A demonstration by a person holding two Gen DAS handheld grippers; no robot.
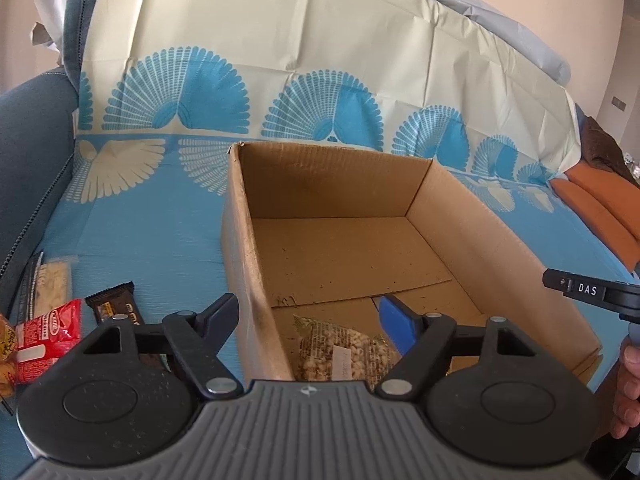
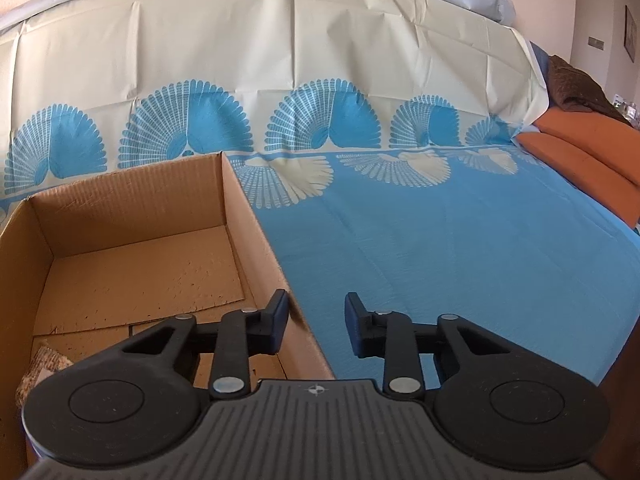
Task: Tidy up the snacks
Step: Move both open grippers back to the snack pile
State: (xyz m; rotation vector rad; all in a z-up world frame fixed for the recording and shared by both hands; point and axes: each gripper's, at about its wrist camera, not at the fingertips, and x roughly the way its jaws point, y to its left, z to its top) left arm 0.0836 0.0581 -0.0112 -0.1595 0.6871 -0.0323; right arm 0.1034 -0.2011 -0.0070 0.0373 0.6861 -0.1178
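Observation:
An open cardboard box (image 1: 240, 240) stands on a blue and cream patterned cloth. Inside, at its near corner, lies a clear bag of nuts (image 1: 344, 352). My left gripper (image 1: 310, 318) is open and straddles the box's near left wall, with nothing between its fingers. Left of the box lie a dark chocolate bar (image 1: 114, 304), a red packet (image 1: 48, 336) and a clear packet of beige snacks (image 1: 54, 280). My right gripper (image 2: 318, 322) hovers over the box's (image 2: 248, 216) right wall, its jaws narrowly apart and empty. The nut bag (image 2: 44, 364) peeks in at that view's lower left.
A black piece labelled DAS (image 1: 588, 290) and a person's hand (image 1: 628, 380) show at the right edge. Orange cushions (image 2: 592, 148) and a brown blanket (image 2: 576, 88) lie to the right. A blue sofa arm (image 1: 28, 152) rises at left. Bare cloth (image 2: 460, 260) spreads right of the box.

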